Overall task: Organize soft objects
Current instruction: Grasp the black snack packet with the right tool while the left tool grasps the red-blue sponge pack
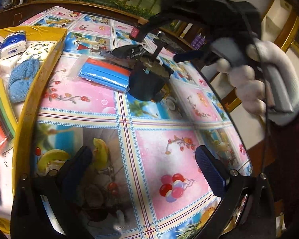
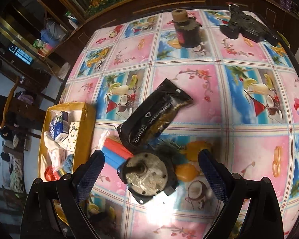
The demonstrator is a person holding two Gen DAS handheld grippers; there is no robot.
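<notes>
Left wrist view showed our left tool (image 1: 143, 171) spread wide over the patterned bench (image 1: 153, 149), holding nothing. A yellow box (image 1: 49, 45) at the left edge held tissue packs (image 1: 12, 45) and a blue knit piece (image 1: 23, 79). Right wrist view showed our right tool (image 2: 151, 167) also wide apart, above a metal motor (image 2: 147, 176), beside a black pouch (image 2: 155, 113) and a red-and-blue packet (image 2: 115, 153).
</notes>
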